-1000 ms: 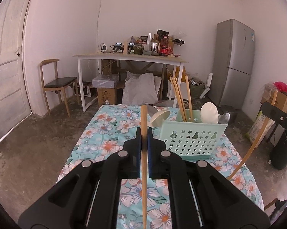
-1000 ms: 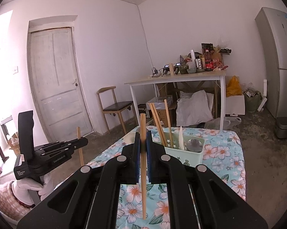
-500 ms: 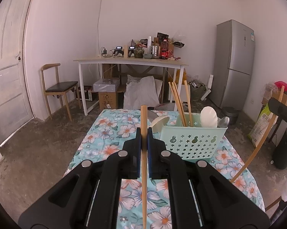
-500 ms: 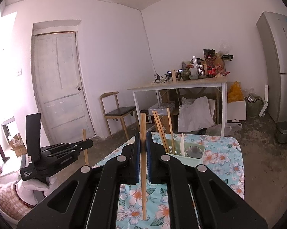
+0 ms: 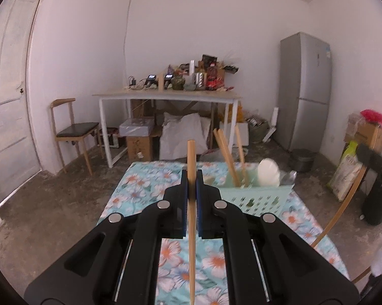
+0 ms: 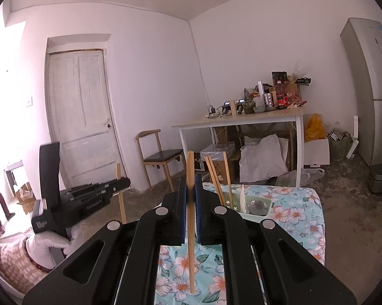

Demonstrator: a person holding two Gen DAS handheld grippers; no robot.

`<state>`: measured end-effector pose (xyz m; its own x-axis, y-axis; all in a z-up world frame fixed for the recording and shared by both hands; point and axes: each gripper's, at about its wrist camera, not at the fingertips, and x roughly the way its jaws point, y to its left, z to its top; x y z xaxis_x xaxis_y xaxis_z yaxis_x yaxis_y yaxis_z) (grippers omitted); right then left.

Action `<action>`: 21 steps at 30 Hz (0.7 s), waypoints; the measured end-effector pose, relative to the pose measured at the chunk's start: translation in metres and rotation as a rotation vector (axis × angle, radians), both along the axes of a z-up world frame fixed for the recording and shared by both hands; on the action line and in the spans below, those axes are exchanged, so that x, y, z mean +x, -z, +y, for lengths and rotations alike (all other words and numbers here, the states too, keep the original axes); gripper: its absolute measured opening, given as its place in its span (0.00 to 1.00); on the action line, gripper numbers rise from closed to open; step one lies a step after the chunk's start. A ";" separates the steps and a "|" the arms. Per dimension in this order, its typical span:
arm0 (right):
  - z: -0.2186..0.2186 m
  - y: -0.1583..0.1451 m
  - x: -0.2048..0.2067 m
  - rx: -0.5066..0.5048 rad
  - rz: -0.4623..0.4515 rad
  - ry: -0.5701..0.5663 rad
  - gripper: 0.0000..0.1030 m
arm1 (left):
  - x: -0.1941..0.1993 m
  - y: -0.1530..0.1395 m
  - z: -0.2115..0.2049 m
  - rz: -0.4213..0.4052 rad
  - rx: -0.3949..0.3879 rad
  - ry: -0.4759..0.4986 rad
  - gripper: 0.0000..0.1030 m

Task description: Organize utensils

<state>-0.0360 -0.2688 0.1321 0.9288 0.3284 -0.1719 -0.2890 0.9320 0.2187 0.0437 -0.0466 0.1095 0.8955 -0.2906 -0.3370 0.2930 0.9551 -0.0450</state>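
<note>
My left gripper is shut on a wooden chopstick held upright above the floral tablecloth. My right gripper is shut on another wooden chopstick, also upright. A pale green perforated utensil basket stands on the table ahead to the right of the left gripper; it holds several chopsticks and a white spoon. In the right wrist view the basket is just beyond the fingers, with chopsticks sticking up. The left gripper also shows in the right wrist view, at the left.
A white table piled with clutter stands at the back wall, with boxes and bags under it. A wooden chair is at the left, a grey fridge at the right, a door in the corner.
Both grippers have risen and tilted up, each still holding its chopstick. The basket and table have dropped lower in both views.
</note>
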 end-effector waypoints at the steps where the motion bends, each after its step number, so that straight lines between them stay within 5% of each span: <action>1: -0.001 -0.001 -0.001 0.001 -0.004 0.002 0.06 | 0.001 -0.007 0.001 -0.010 -0.020 0.015 0.05; 10: -0.015 -0.007 -0.012 0.043 -0.066 0.022 0.06 | 0.025 -0.076 0.011 -0.144 -0.265 0.162 0.05; 14: -0.022 -0.008 -0.012 0.069 -0.087 0.020 0.06 | 0.042 -0.096 -0.004 -0.233 -0.314 0.172 0.05; 21: -0.033 -0.003 -0.005 0.098 -0.083 0.013 0.06 | 0.092 -0.083 -0.041 -0.235 -0.358 0.152 0.05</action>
